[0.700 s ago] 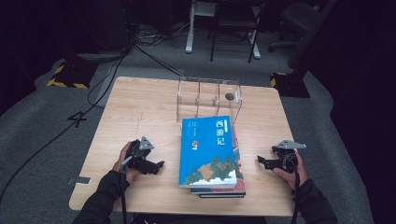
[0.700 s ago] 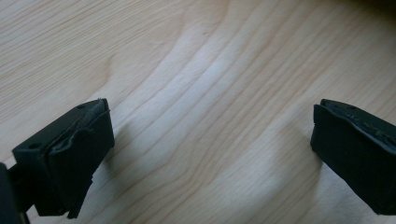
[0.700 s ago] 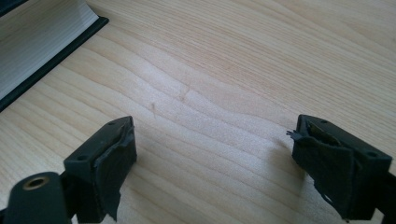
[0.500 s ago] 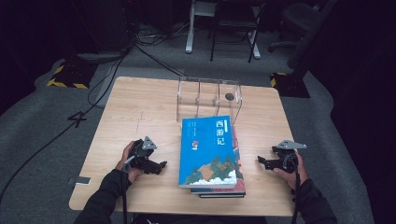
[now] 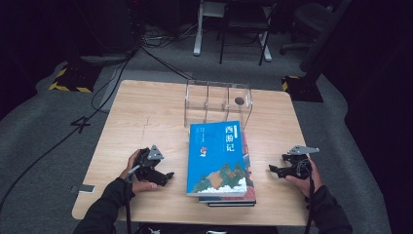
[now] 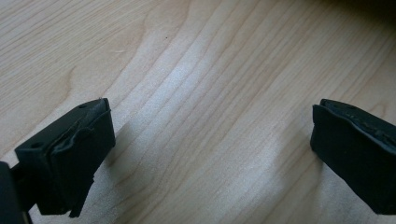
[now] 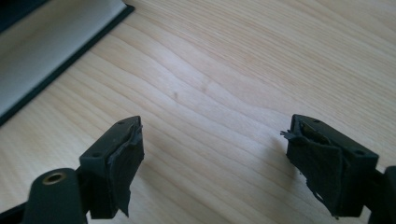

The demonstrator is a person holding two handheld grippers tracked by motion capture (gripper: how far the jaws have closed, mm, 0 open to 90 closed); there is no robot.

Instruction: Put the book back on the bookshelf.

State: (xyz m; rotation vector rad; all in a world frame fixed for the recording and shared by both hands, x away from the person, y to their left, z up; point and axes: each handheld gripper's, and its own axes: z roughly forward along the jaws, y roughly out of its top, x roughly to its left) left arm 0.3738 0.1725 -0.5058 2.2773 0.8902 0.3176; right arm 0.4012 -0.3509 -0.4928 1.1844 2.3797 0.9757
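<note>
My left gripper rests low over the table with its jaws spread wide and nothing between them; in the left gripper view I see bare wood grain between the two black pads. My right gripper is likewise released, jaws wide apart above the wood, and in the right gripper view the dark edge of the bottom book sits off to one side, near but not touching. Between the two grippers lies the stack of books, a blue-covered book on top and at least one darker book under it, its edges peeking out at the near and right sides. I judge this to be the approach step: both hands flank the stack, apart from it, nothing gripped yet. The next move, as I read it, calls for bringing a gripper in to the blue book's edge, getting one jaw under the cover and closing on it without dragging the lower book along. Beyond the stack stands a clear divided rack, just past the blue book's far edge. Its slots look empty apart from a small dark object in or behind the right compartment; I cannot tell which.
</note>
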